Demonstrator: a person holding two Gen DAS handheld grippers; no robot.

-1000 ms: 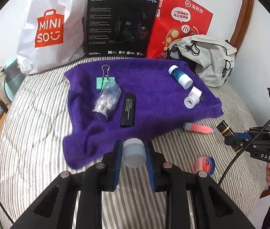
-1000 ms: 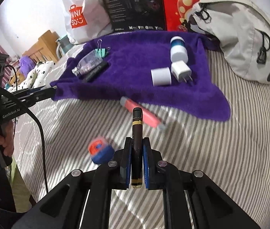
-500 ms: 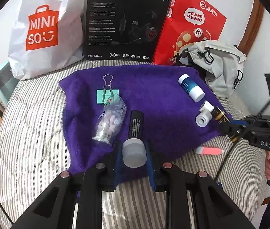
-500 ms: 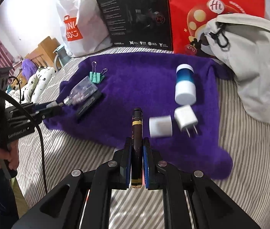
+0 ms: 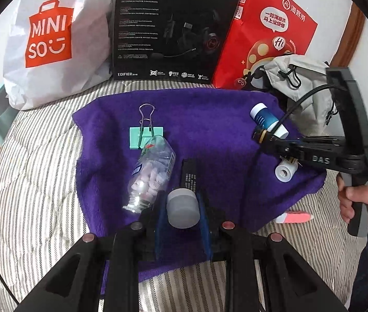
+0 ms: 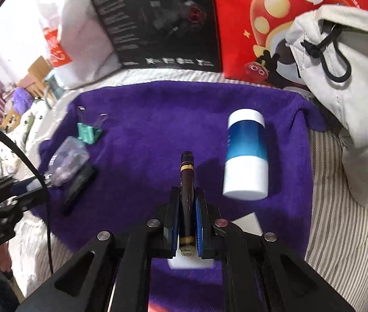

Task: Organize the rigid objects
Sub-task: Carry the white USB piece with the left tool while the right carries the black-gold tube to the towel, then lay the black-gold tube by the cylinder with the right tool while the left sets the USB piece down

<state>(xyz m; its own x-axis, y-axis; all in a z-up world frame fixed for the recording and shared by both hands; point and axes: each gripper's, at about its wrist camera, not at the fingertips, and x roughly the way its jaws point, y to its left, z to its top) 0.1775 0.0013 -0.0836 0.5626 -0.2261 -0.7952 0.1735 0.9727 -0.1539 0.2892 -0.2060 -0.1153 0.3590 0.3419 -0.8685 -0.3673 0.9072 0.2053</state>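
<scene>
1. Purple towel (image 5: 210, 119) spread on striped bedding (image 5: 35, 171); serves as collection area.
2. Already lying on towel: blue-and-white bottle (image 6: 246, 153), clear bottle of pale tablets (image 5: 152, 171), black flat bar (image 5: 189, 174), green binder clip (image 5: 146, 136), white charger plug (image 5: 285, 173).
3. Left gripper (image 5: 182, 208), clenched on grey cap (image 5: 182, 206), held over towel's near edge; not yet set down.
4. Right gripper (image 6: 187, 208), clenched on dark gold-banded tube (image 6: 187, 179), over towel beside blue-and-white bottle; not yet released.
5. Pink eraser-like bar (image 5: 297, 217) off towel on bedding; left to collect.
</scene>
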